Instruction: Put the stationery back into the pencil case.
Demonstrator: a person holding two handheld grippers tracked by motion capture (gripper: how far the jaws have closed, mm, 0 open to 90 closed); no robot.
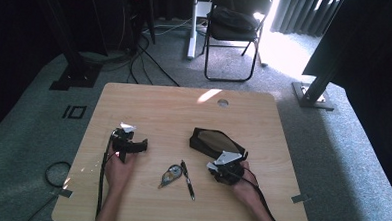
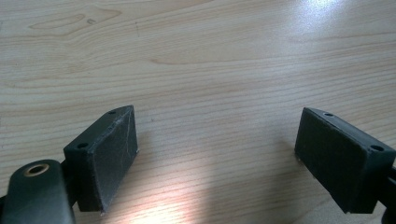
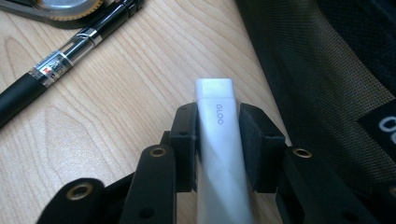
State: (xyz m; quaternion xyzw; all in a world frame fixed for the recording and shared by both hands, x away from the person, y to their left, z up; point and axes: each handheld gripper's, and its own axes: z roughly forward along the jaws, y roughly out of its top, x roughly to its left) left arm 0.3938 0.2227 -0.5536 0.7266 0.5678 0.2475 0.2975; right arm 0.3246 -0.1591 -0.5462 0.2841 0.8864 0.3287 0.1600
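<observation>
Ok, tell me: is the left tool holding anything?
No, the left tool stands wide open with nothing but bare wooden table between its pads.

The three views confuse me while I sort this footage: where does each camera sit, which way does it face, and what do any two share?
High view: above the person's side, facing forward and down on the table; forearms, both hands.
Left gripper view: on the left hand-held gripper, facing bare tabletop between open jaws.
Right gripper view: on the right hand-held gripper, jaws on a white glue stick beside a black mesh pouch.
Shared by the high and right views: pen, pouch.
</observation>
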